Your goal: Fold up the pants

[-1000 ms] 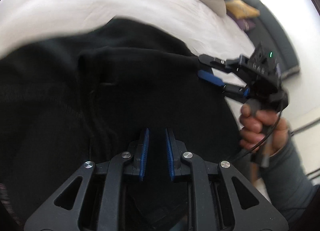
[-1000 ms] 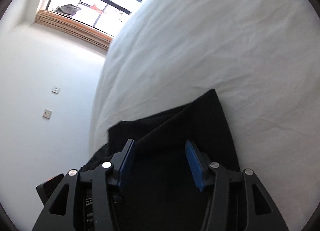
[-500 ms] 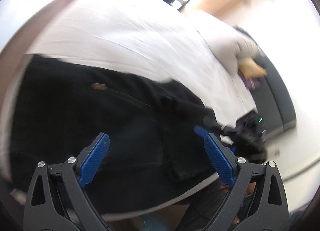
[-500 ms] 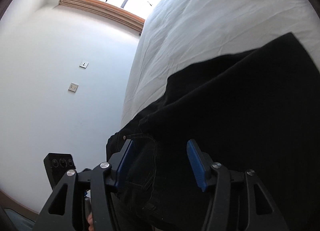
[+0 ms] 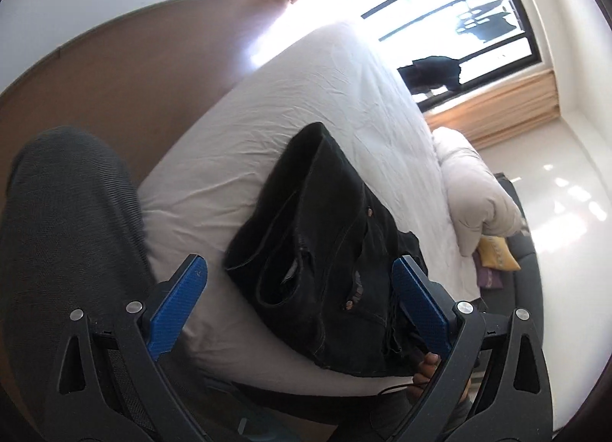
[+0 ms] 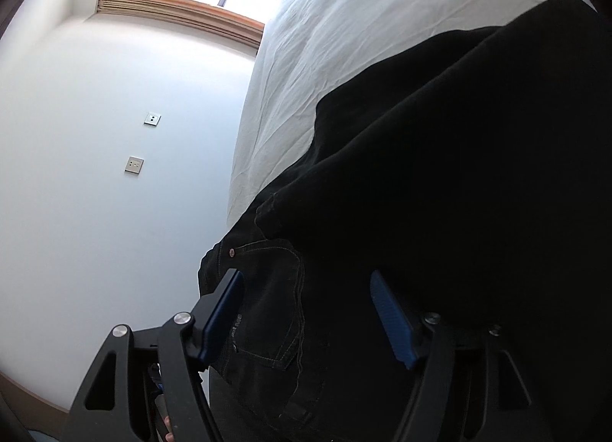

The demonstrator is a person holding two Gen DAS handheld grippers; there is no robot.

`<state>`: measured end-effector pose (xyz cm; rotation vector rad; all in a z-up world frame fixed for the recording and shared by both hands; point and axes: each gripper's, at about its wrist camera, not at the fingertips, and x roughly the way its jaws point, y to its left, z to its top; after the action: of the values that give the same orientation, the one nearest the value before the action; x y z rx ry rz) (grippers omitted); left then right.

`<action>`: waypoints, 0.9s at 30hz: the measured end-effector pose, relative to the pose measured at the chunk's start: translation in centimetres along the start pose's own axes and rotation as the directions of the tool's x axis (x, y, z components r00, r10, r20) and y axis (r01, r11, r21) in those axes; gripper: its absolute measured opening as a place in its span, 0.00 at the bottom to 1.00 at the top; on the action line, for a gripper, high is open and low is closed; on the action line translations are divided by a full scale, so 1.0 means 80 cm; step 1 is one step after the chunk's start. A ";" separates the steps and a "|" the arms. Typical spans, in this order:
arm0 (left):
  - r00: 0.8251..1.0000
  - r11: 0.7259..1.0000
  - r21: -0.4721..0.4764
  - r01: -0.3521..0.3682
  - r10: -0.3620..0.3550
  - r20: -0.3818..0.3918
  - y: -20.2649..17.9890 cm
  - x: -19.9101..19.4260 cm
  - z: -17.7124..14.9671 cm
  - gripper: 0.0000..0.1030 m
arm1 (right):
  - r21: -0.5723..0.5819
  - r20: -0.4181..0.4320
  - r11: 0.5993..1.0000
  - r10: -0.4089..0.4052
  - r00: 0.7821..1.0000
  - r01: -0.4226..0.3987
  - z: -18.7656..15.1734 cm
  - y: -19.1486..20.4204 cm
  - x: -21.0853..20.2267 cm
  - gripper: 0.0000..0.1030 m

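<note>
Left wrist view: left tongs [image 5: 299,308] standing wide, gripping nothing; a second ago nearly shut over cloth, now pulled back. Folded black pants [image 5: 325,251] lying ahead on white bed [image 5: 306,98].

Right wrist view: right tongs [image 6: 310,317] spreading further, pads hovering over pants [image 6: 440,193], not pinching; pants now filling more of view.

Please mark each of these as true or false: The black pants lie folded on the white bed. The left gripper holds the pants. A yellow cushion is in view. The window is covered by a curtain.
1. The black pants lie folded on the white bed: true.
2. The left gripper holds the pants: false; its jaws are wide open, holding nothing.
3. A yellow cushion is in view: true.
4. The window is covered by a curtain: false; its panes are bare.
</note>
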<state>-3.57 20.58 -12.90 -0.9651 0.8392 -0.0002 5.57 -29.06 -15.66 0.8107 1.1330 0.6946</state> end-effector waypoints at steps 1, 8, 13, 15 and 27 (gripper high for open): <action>1.000 1.000 -0.001 -0.005 0.005 -0.029 0.002 0.009 0.002 0.96 | 0.000 0.000 1.000 0.000 1.000 0.000 -0.001 0.000 0.000 0.69; 0.987 0.999 -0.046 -0.006 -0.002 -0.160 0.016 0.086 -0.017 0.96 | 0.013 -0.012 1.000 0.006 1.000 -0.005 0.002 0.000 0.002 0.69; 0.980 0.999 -0.042 0.000 -0.008 -0.197 0.017 0.113 -0.013 0.93 | 0.011 -0.014 1.000 -0.001 1.000 0.001 0.005 0.003 0.007 0.69; 0.981 0.998 -0.055 0.003 -0.013 -0.194 0.020 0.120 -0.010 0.82 | 0.008 -0.016 1.000 -0.003 1.000 0.003 0.005 0.004 0.009 0.69; 0.984 0.987 -0.156 0.026 -0.052 -0.168 0.041 0.107 0.004 0.17 | 0.000 -0.020 1.000 0.009 1.000 -0.009 0.007 0.002 0.007 0.68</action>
<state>1.41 19.78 -20.57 -1.1378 0.9898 -0.0543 6.24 -28.62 -15.65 0.8109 1.1485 0.7113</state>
